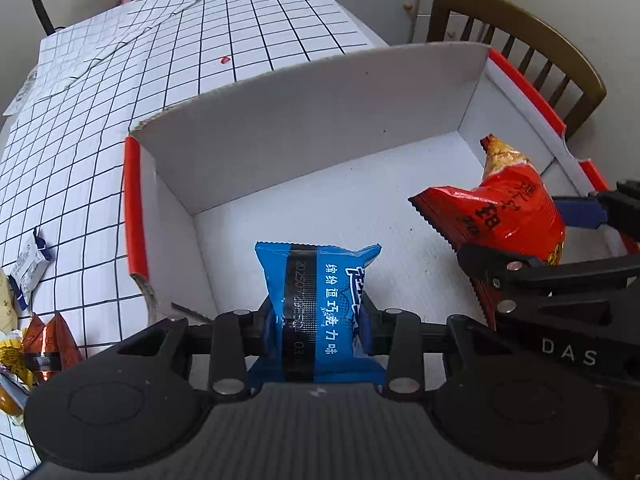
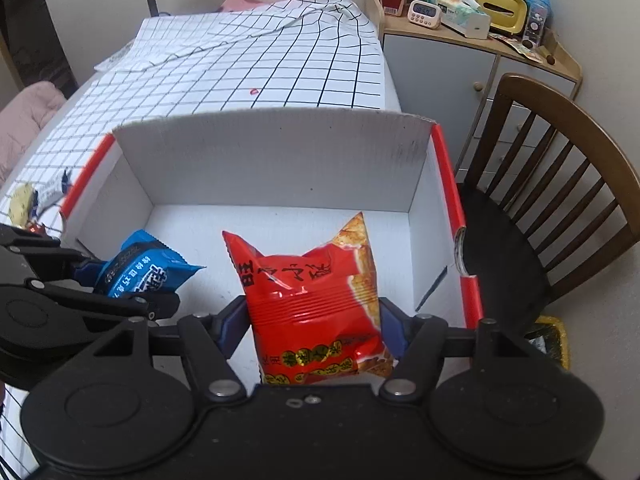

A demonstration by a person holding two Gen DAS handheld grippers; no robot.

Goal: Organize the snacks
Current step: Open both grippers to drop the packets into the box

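The left gripper (image 1: 320, 320) is clenched on a blue packet (image 1: 316, 304) with white Chinese writing, and the right gripper (image 2: 316, 316) is clenched on a red packet (image 2: 316, 304). Both packets are over the white box (image 2: 272, 152). At 9 o'clock of it other snacks (image 1: 40, 344) lie on the checked tablecloth (image 1: 200, 40); a wooden chair (image 2: 560, 208) stands at 3 o'clock.

A table covered by a grid-patterned cloth (image 1: 200, 60) is seen; a cardboard box (image 1: 312, 120) at centre and loose snack packets (image 1: 30, 264) at lower left are borne on it.
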